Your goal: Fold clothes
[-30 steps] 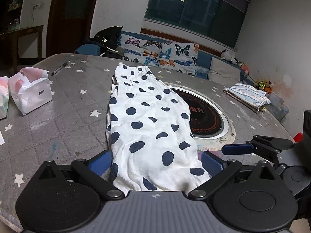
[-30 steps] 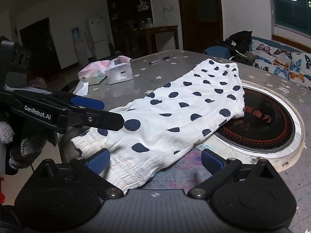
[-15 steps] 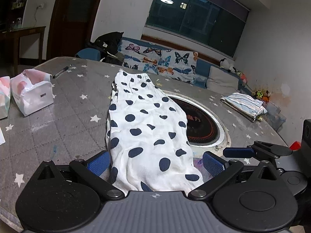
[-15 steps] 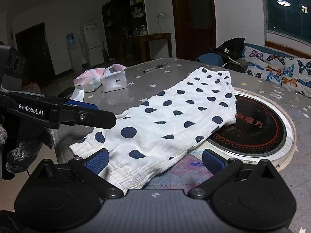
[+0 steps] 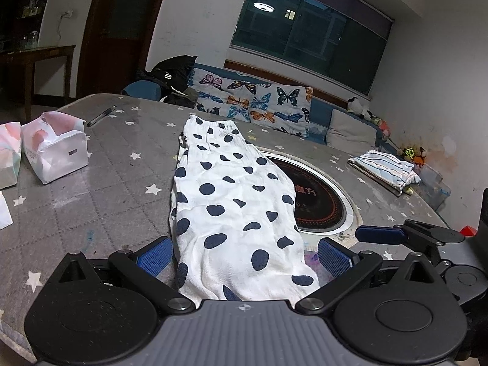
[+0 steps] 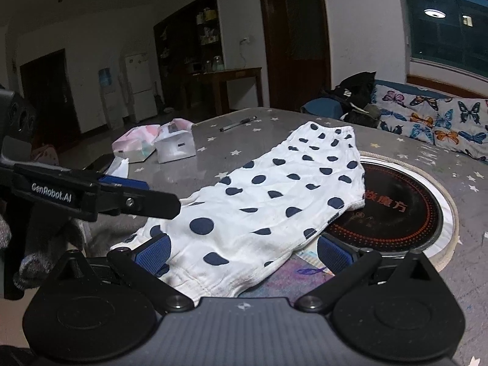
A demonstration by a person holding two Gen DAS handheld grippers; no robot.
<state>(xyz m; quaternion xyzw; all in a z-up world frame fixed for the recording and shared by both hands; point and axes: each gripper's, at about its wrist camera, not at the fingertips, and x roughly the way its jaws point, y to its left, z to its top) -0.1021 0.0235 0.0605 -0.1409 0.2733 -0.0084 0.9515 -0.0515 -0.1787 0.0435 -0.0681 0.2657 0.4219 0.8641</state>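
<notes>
White trousers with dark blue dots [image 5: 231,201] lie flat and lengthwise on the grey star-patterned table [image 5: 100,177], waistband at the far end, hem at the near edge. My left gripper [image 5: 244,256] is open, its blue pads either side of the near hem and apart from it. My right gripper [image 6: 242,251] is open over the same near hem of the trousers [image 6: 274,195], from the right side. Each gripper shows in the other's view: the right one [image 5: 381,235] beside the left, the left one [image 6: 122,195] at the left edge.
Two tissue packs [image 5: 55,152] and a pen [image 5: 102,116] lie on the table's left. A round black hotplate [image 5: 317,201] is set in the middle, partly under the trousers. A folded striped cloth [image 5: 384,170] lies far right. A butterfly-print sofa [image 5: 259,106] stands behind.
Both grippers have pulled back slightly towards the near edge and risen a little; the trousers stay flat and have not moved. Both stay open.
</notes>
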